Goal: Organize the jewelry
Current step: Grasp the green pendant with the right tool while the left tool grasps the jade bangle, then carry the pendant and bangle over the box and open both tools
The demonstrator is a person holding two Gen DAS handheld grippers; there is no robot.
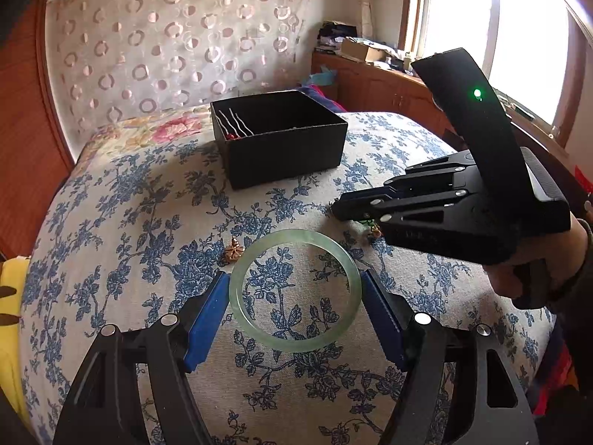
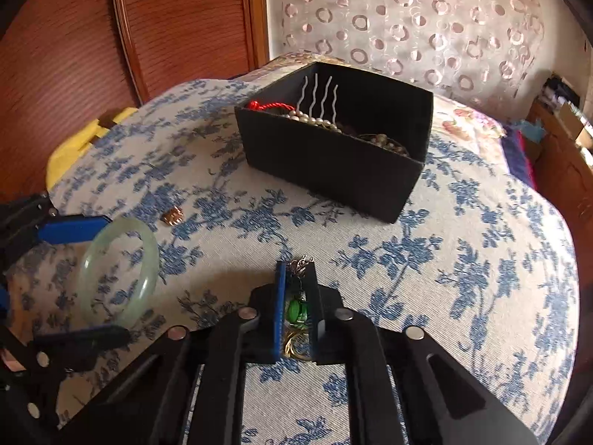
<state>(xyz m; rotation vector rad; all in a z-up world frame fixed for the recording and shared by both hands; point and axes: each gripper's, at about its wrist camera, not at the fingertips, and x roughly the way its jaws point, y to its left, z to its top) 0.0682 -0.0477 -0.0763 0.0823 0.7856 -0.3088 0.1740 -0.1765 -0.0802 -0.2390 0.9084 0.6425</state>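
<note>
The left gripper [image 1: 294,289] is spread wide, its blue pads [image 1: 207,319] flanking the pale green jade bangle [image 1: 294,289] on the blue-flowered bedspread [image 1: 148,222]. The right gripper [image 2: 296,278] is clamped on a green-stoned gold chain piece [image 2: 296,309]. The open black box [image 2: 333,141], with jewelry inside, stands beyond.

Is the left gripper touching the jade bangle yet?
Cannot tell. In the left wrist view the left gripper brackets the jade bangle, both blue pads at its outer rim; no clear gap or contact shows.
</note>
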